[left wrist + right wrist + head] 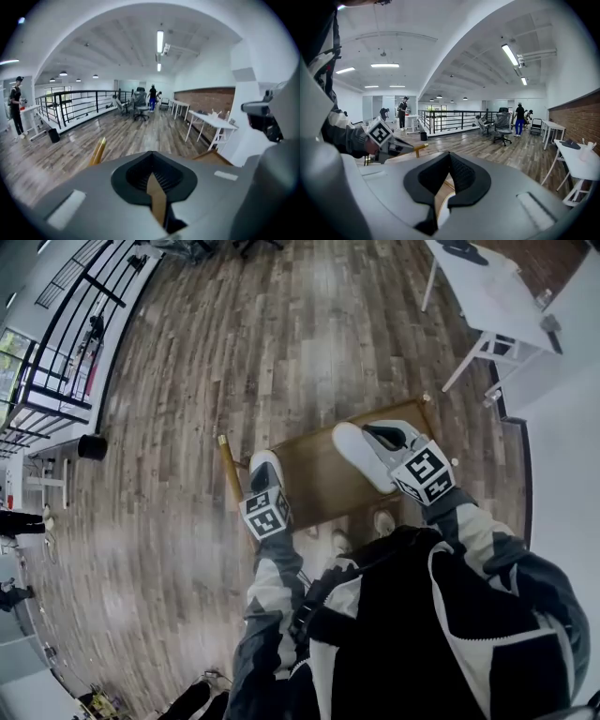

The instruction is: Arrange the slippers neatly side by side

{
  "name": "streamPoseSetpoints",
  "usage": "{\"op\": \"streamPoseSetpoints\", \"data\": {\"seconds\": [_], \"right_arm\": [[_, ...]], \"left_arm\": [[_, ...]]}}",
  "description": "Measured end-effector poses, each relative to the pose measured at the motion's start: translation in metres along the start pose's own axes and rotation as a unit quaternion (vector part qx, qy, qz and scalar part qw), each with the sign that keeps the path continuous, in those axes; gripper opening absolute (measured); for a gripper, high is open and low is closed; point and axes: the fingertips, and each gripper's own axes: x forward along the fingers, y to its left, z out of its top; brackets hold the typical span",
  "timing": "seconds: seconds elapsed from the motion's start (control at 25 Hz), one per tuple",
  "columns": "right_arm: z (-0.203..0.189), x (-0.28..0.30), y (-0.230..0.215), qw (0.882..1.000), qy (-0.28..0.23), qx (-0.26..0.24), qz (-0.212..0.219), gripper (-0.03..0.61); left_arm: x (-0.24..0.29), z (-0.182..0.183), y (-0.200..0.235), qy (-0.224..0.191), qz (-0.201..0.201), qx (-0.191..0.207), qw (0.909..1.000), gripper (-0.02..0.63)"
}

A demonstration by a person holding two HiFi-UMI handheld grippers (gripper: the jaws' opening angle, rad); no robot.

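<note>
Two white slippers are over a low brown table point(323, 491) with gold legs. In the head view my left gripper point(266, 487) is shut on the smaller-looking slipper point(263, 465) at the table's left edge. My right gripper point(386, 439) is shut on the other slipper point(359, 454) over the table's right part. The left gripper view shows its grey jaws point(155, 190) closed, with only a thin brown strip in the gap. In the right gripper view the jaws point(443, 190) are closed, with white and brown showing in the slit. The left gripper point(401, 147) appears there at left.
Wooden floor lies all round the table. A white desk point(487, 296) stands at the far right, a black railing point(66, 324) at the far left, with a black bin point(91, 446) near it. My feet point(382, 521) are by the table's near edge. People and office chairs point(140, 105) are far off.
</note>
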Motion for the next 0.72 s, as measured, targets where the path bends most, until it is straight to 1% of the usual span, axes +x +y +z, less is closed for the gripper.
{"op": "streamPoseSetpoints", "data": {"seconds": [0.08, 0.16, 0.2, 0.28, 0.36, 0.44, 0.52, 0.6, 0.64, 0.68, 0.72], "right_arm": [[0.004, 0.001, 0.000, 1.000, -0.013, -0.001, 0.000, 0.005], [0.016, 0.000, 0.001, 0.999, -0.034, 0.001, 0.003, 0.005], [0.023, 0.000, 0.002, 0.999, -0.044, 0.003, 0.005, 0.005], [0.034, -0.001, 0.006, 0.998, -0.059, 0.005, 0.008, 0.005], [0.038, -0.001, 0.010, 0.998, -0.064, 0.007, 0.009, 0.005], [0.035, 0.003, 0.012, 0.998, -0.057, 0.006, 0.007, 0.005], [0.025, 0.010, 0.012, 0.999, -0.043, 0.005, 0.005, 0.005], [0.008, 0.021, 0.012, 1.000, -0.017, 0.005, 0.008, 0.005], [-0.005, 0.029, 0.012, 1.000, 0.003, 0.005, 0.012, 0.016], [-0.020, 0.037, 0.012, 0.999, 0.028, 0.005, 0.016, 0.047], [-0.037, 0.046, 0.011, 0.998, 0.056, 0.007, 0.020, 0.100]], "left_arm": [[-0.032, 0.035, -0.011, -0.071, -0.023, -0.004, 0.9972, 0.020], [-0.064, 0.069, -0.023, -0.132, -0.046, -0.004, 0.9902, 0.018], [-0.078, 0.083, -0.028, -0.156, -0.056, -0.004, 0.9862, 0.018], [-0.099, 0.105, -0.036, -0.190, -0.070, 0.000, 0.9793, 0.020], [-0.112, 0.117, -0.041, -0.209, -0.075, 0.009, 0.9751, 0.020], [-0.119, 0.123, -0.043, -0.219, -0.076, 0.019, 0.9727, 0.020], [-0.123, 0.125, -0.044, -0.223, -0.079, 0.026, 0.9712, 0.020], [-0.124, 0.126, -0.040, -0.225, -0.076, 0.033, 0.9708, 0.020], [-0.124, 0.125, -0.037, -0.225, -0.071, 0.037, 0.9712, 0.020], [-0.123, 0.124, -0.033, -0.224, -0.066, 0.038, 0.9717, 0.020], [-0.122, 0.123, -0.031, -0.223, -0.065, 0.036, 0.9721, 0.020]]}}
